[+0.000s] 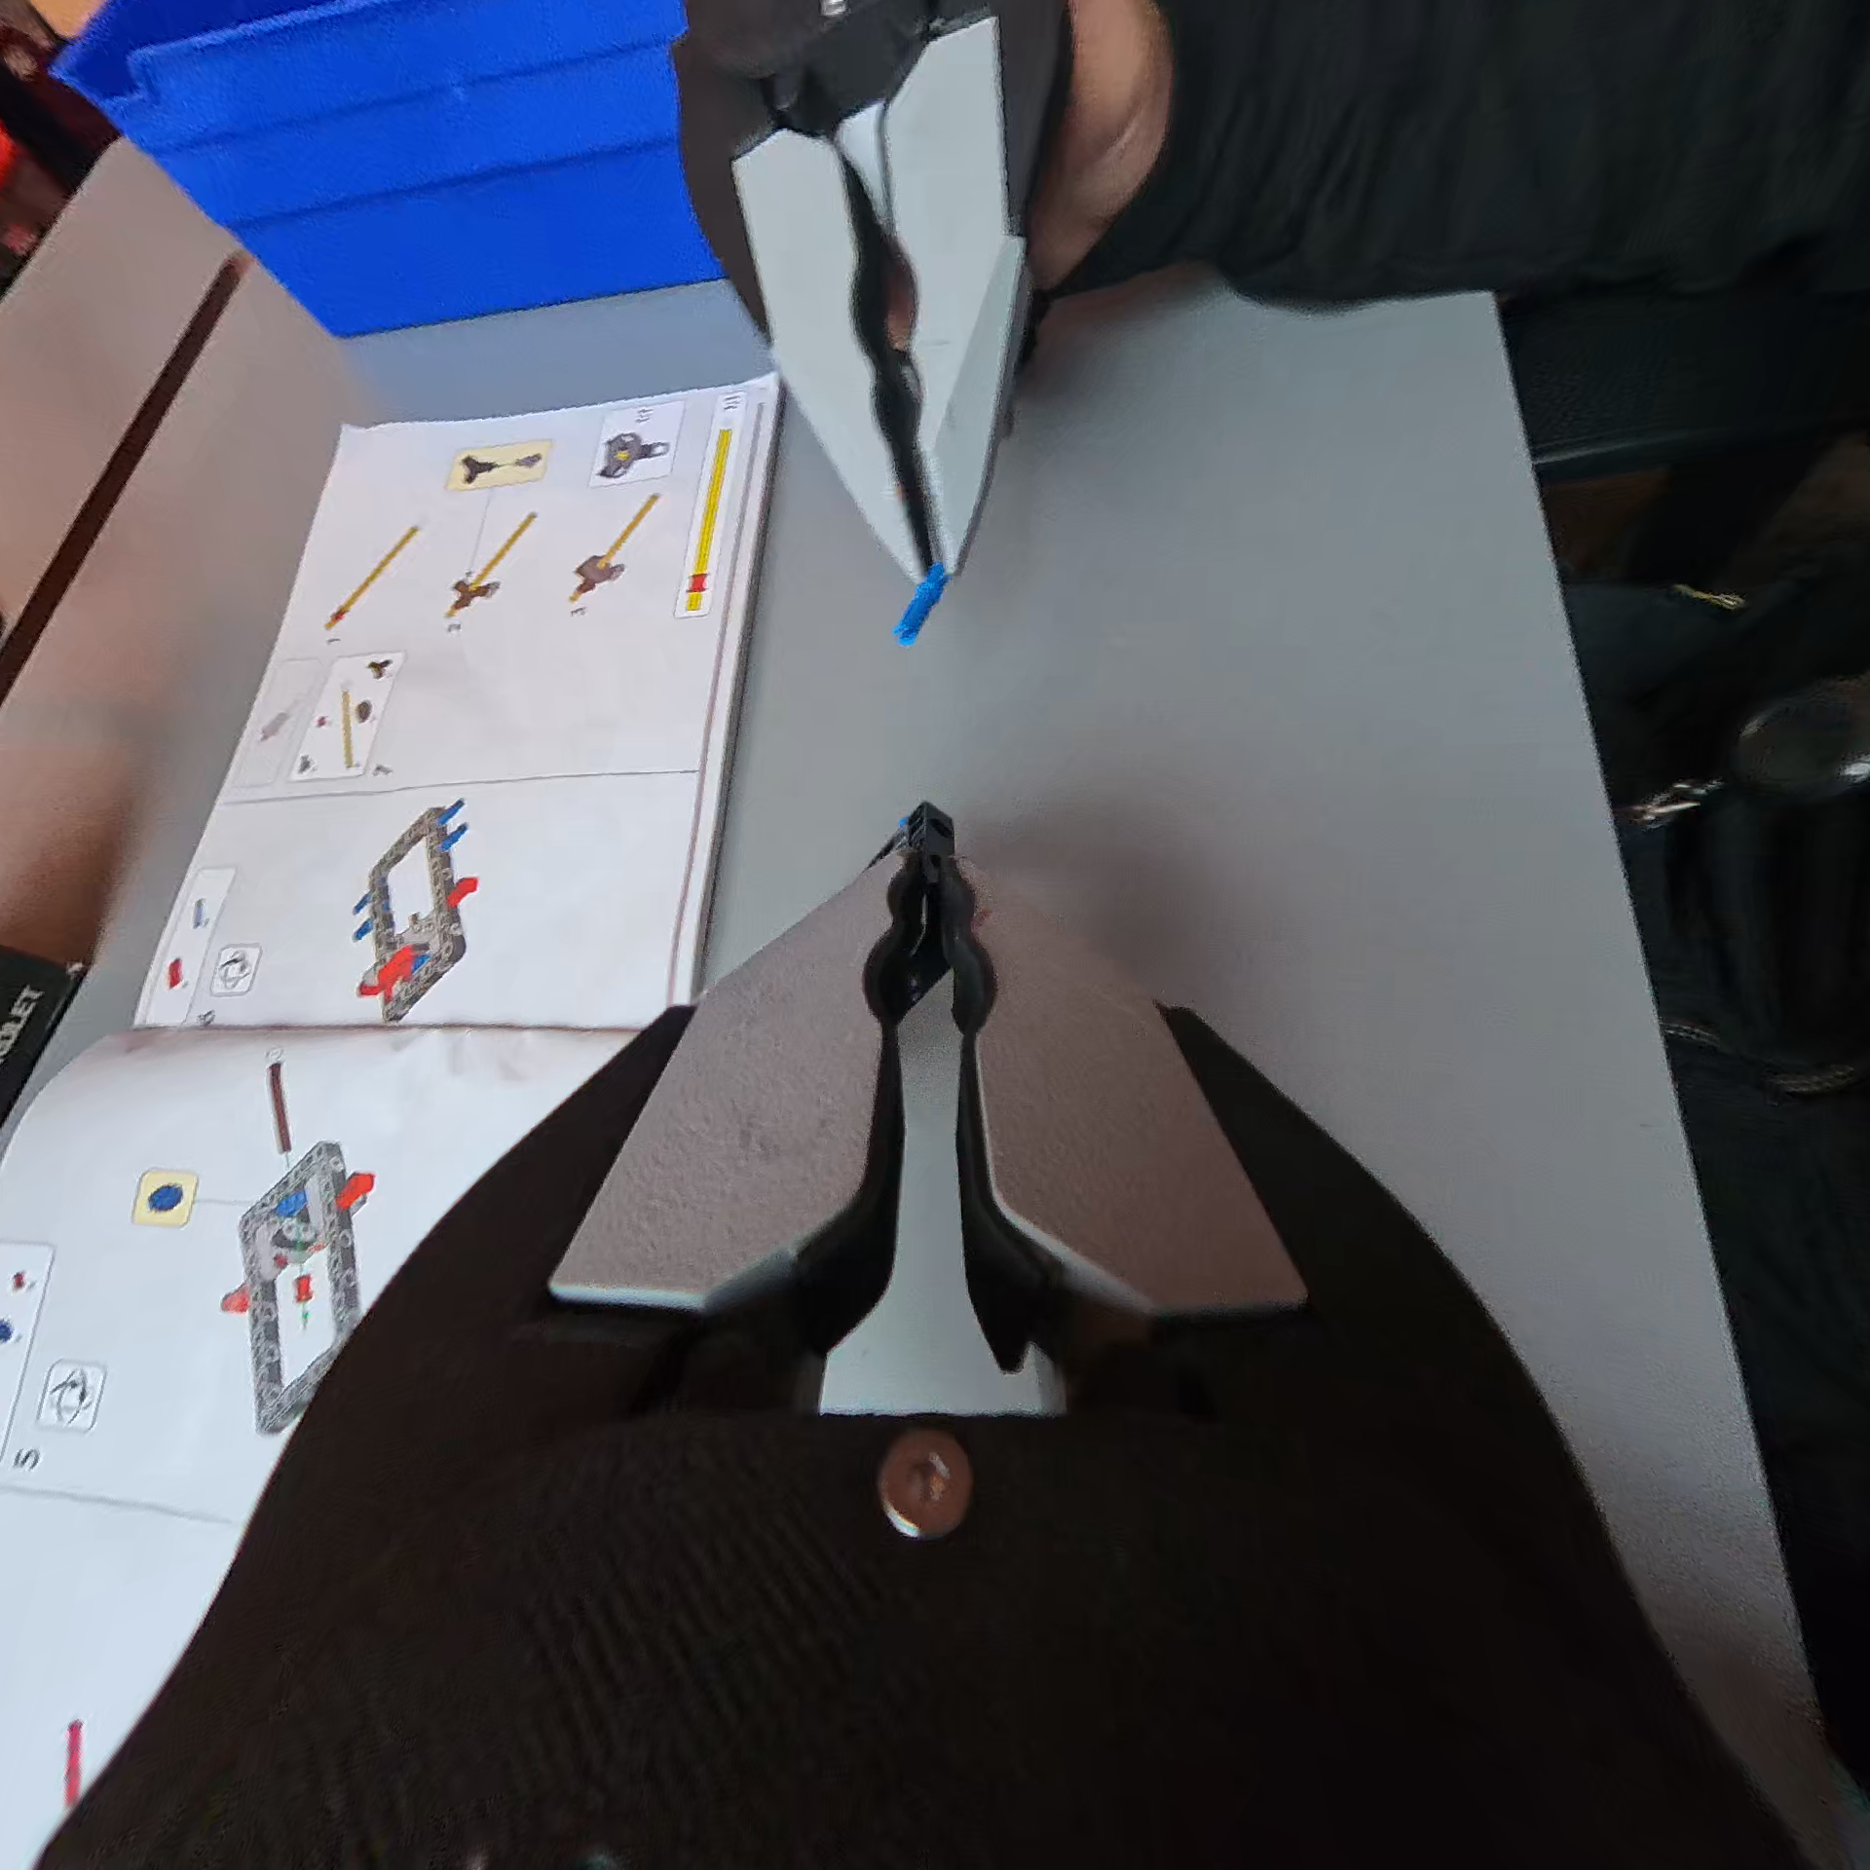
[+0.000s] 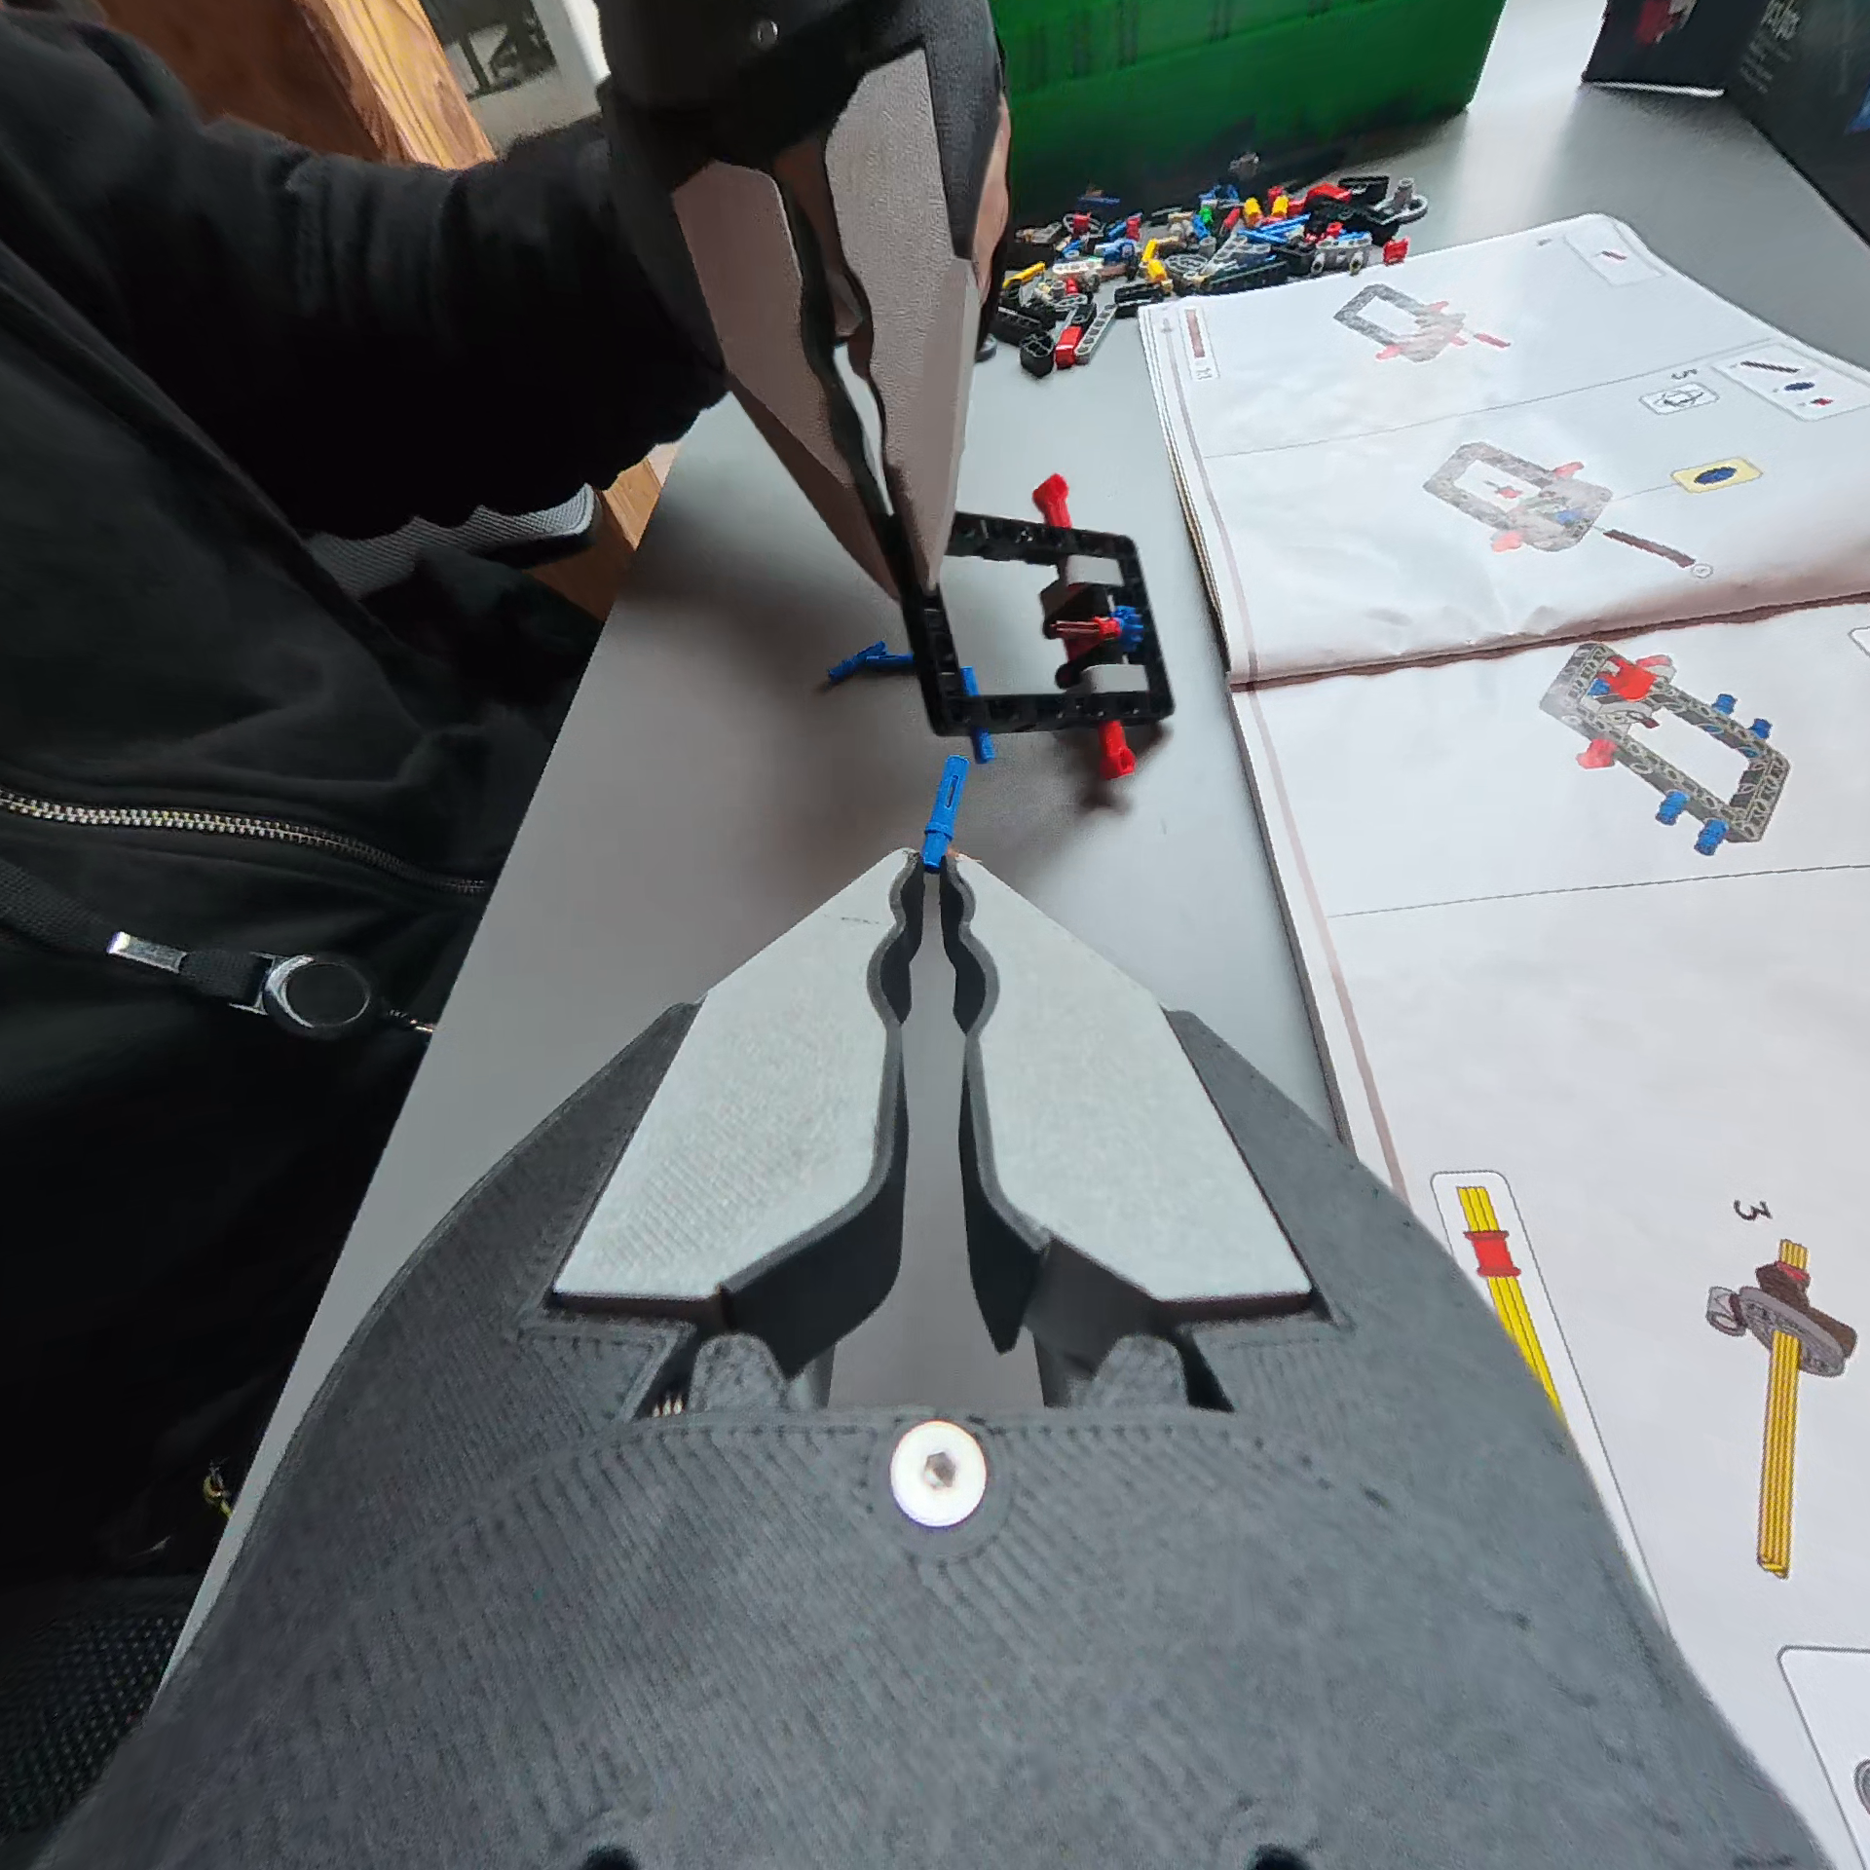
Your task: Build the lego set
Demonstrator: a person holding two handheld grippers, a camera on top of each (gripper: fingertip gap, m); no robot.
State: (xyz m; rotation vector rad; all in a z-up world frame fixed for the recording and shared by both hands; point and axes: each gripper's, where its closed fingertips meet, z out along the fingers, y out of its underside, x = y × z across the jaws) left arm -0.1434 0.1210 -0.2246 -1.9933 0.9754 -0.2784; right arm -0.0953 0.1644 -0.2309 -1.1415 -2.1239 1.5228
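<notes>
- Left gripper [image 1: 926, 860]: own fingertips at the centre of the left wrist view, closed on a corner of the black frame [image 2: 1042, 632]; only a small black end of it shows there. In the right wrist view this gripper comes down from 12 o'clock and pinches the frame's corner at the frame's 9 o'clock side.
- Black frame: a rectangular studless beam frame, held tilted above the grey table [image 2: 769, 567]. Red axle pins stick out at its 12 and 5 o'clock edges; a blue pin sits in its lower edge at 6 o'clock; a small cluster of black, red and blue parts is fixed inside its 3 o'clock side.
- Right gripper [image 2: 933, 860]: tips pressed together on one end of a blue pin [image 2: 945, 799]. The pin points toward 12 o'clock, just short of the frame's lower edge, not touching it.
- Loose blue pin [image 2: 865, 663]: lying on the table at 9 o'clock of the frame.
- Instruction booklet [image 2: 1518, 607]: open and flat, from 2 to 5 o'clock in the right wrist view.
- Pile of loose parts [image 2: 1194, 253]: mixed colours, at 1 o'clock, before a green bin [image 2: 1214, 91].
- Blue bin [image 1: 425, 172]: at 11 o'clock in the left wrist view, beyond the booklet.
- Person in black sleeves: sits at the table edge, 9 o'clock in the right wrist view.
</notes>
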